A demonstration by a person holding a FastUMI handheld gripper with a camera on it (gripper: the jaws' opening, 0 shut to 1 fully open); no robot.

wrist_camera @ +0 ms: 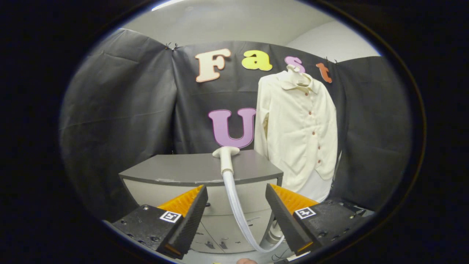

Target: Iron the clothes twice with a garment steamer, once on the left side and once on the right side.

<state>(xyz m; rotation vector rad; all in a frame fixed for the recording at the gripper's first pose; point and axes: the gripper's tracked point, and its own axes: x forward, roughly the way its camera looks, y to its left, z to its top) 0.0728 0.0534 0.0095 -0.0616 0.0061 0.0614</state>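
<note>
A cream button-up shirt (298, 128) hangs on a hanger against the booth's black wall, beyond my right finger. The white steamer head (226, 156) lies on top of a grey cabinet (176, 170), ahead of the fingers and roughly centred between them. Its pale hose (238, 209) runs off the cabinet's front edge and curves down between the fingers toward the floor. My gripper (236, 214) is open, with only the hose passing through the gap, untouched by either finger.
The grey cabinet's front face (220, 223) with drawers stands close ahead of the fingers. Black cloth walls enclose the booth to the left, behind and to the right. A pale base of the steamer (274, 234) sits low by the right finger.
</note>
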